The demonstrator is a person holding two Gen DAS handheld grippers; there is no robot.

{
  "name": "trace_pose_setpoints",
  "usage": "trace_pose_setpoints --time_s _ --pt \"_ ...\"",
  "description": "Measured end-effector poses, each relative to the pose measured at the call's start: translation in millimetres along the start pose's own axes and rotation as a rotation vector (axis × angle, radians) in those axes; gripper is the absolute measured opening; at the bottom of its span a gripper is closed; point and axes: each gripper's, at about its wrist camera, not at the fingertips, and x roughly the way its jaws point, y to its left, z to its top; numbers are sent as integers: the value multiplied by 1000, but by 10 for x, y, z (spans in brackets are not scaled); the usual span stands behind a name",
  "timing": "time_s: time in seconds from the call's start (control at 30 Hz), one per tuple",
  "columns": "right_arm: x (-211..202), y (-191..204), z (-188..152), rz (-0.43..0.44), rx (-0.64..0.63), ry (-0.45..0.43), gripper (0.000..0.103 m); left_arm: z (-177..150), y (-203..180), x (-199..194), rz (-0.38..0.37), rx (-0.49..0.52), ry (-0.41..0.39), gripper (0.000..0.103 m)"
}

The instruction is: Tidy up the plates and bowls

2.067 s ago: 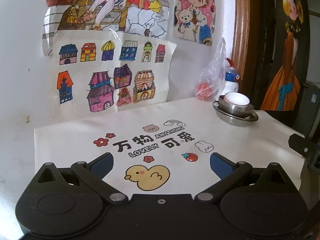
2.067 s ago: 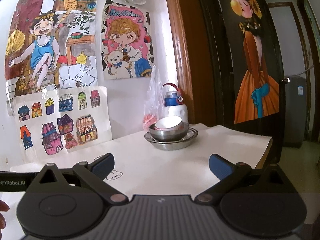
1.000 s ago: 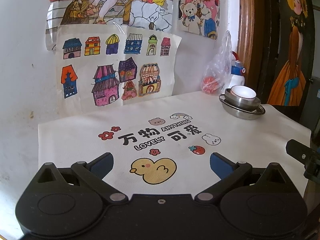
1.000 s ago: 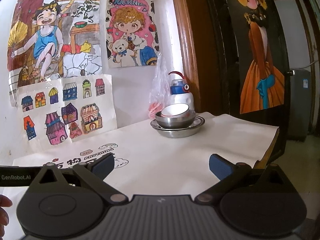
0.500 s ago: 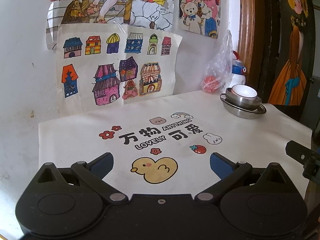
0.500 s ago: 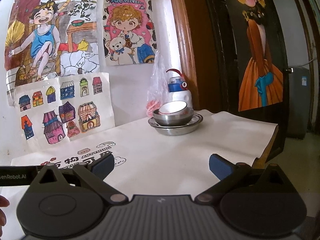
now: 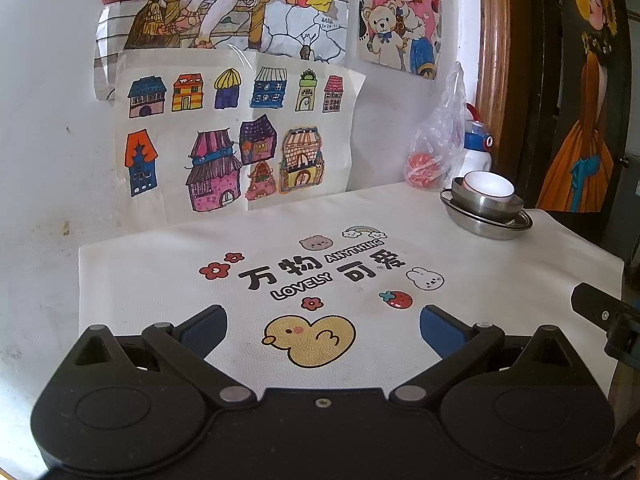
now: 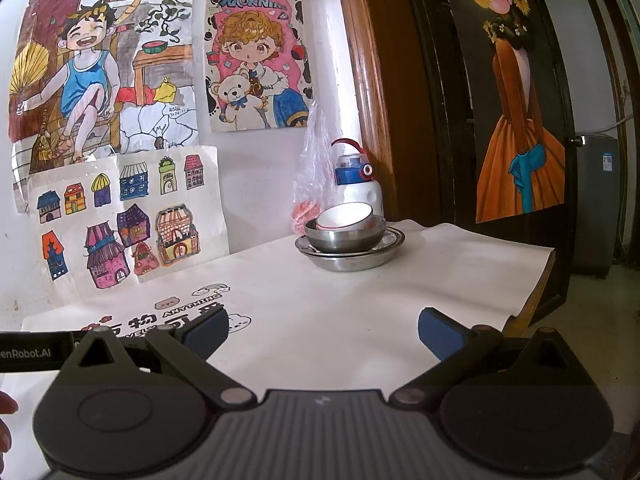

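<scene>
A stack stands at the far right of the table: a steel plate [image 8: 370,254] at the bottom, a steel bowl [image 8: 344,238] in it, and a white bowl [image 8: 344,216] tilted on top. The stack also shows in the left wrist view, with the steel plate [image 7: 490,229], the steel bowl [image 7: 486,202] and the white bowl [image 7: 488,185]. My left gripper [image 7: 322,326] is open and empty above the yellow duck print, well short of the stack. My right gripper [image 8: 323,332] is open and empty, near the front of the table.
A white printed cloth [image 7: 160,276] covers the table. A clear plastic bag [image 8: 310,184] and a white bottle with a blue lid [image 8: 354,178] stand behind the stack by the wall. A wooden door frame [image 8: 372,92] is at the right. The table's right edge [image 8: 540,280] drops off.
Both grippers have drifted slightly, so the stack shifts a little in each view. Both stay open and empty. The stack has not moved.
</scene>
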Motion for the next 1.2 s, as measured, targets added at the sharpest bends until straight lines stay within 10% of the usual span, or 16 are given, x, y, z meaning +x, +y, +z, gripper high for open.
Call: trace_pose_setpoints --time_s 1.2 --pt "-29 -23 8 -3 12 -1 103 10 -2 -91 -37 -10 -27 102"
